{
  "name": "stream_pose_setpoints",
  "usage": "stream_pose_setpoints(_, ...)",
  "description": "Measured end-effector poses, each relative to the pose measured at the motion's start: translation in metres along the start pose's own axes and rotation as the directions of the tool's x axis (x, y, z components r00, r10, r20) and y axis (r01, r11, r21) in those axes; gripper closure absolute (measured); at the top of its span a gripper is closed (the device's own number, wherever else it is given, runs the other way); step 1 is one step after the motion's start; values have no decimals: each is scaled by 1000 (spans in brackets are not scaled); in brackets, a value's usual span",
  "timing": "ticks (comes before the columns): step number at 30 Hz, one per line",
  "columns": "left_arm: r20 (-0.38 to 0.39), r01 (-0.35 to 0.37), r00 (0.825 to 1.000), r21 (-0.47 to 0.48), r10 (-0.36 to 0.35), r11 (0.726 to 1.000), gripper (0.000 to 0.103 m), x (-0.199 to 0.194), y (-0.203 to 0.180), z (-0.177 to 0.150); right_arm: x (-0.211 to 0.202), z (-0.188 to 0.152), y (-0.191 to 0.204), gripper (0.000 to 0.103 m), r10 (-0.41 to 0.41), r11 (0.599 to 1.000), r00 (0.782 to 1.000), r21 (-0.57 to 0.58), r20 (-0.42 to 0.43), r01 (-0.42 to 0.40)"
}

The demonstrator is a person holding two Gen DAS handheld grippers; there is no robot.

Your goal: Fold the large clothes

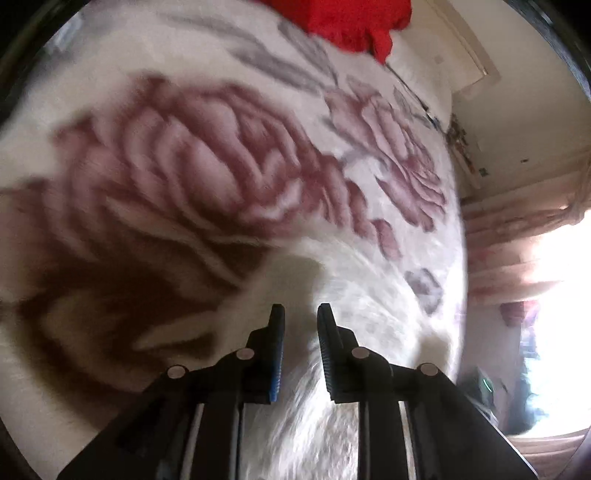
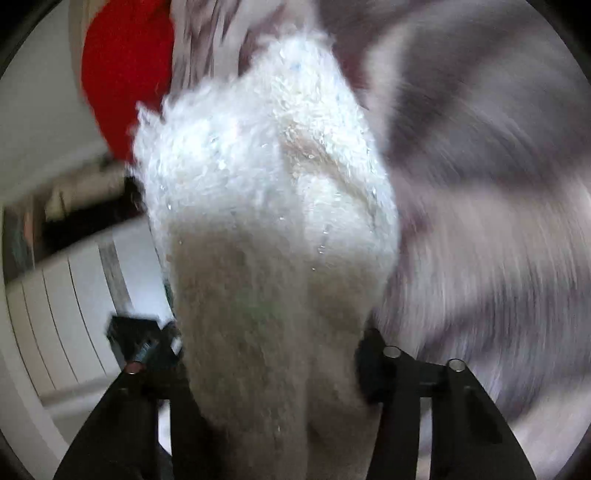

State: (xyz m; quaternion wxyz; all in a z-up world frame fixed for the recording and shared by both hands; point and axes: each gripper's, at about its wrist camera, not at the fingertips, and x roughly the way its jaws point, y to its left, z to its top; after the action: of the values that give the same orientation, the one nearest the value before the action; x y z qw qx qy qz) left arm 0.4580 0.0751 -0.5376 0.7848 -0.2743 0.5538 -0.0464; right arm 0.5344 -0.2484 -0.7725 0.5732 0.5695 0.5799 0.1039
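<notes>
A fluffy white garment (image 2: pixel 258 192) fills the right wrist view; a thick bunch of it runs between the fingers of my right gripper (image 2: pixel 271 354), which is shut on it and holds it up. Its fingertips are hidden by the fabric. In the left wrist view, my left gripper (image 1: pixel 300 314) hovers over white fluffy fabric (image 1: pixel 362 317) on the bed, its jaws apart with a narrow gap and nothing between them.
A white blanket with big pink roses (image 1: pixel 192 166) covers the bed. A red cloth lies at its far end (image 1: pixel 347 22) and shows in the right wrist view (image 2: pixel 125 74). A white radiator (image 2: pixel 66 306) stands left. A bright window (image 1: pixel 561 295) is at right.
</notes>
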Motion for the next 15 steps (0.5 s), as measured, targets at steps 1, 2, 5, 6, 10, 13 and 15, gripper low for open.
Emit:
stream_pose_setpoints(1,28,-30,999,21,30,999,88,-11,-2,-3,-8,-23,-4,54,14,998,998,54,63,-18)
stream_pose_setpoints(2,79,-78,994,50,74,996,85,-34,-3,-13,-16,-52,-13,54,41,990,991,130,127,-58)
stream_pose_setpoints(5,139,-165,979,90,151,982,27,-73,2,-41,-20,-147,-46,55,60,917,961,366,269,-159)
stream_pose_setpoints(6,146,-193,973,87,179,977,12,-81,7,-53,-14,-164,-53,55,60,902,961,398,272,-169)
stream_pose_setpoints(10,87,-252,965,61,247,966,4,-80,27,-110,23,-195,-96,41,39,854,990,510,135,-103)
stream_pose_setpoints(13,26,-234,972,40,233,971,4,-60,30,-146,20,-179,-97,38,-5,913,1000,407,0,5)
stream_pose_setpoints(15,-10,-237,971,35,237,971,4,-41,27,-168,0,-169,-85,38,-68,950,996,300,-58,83)
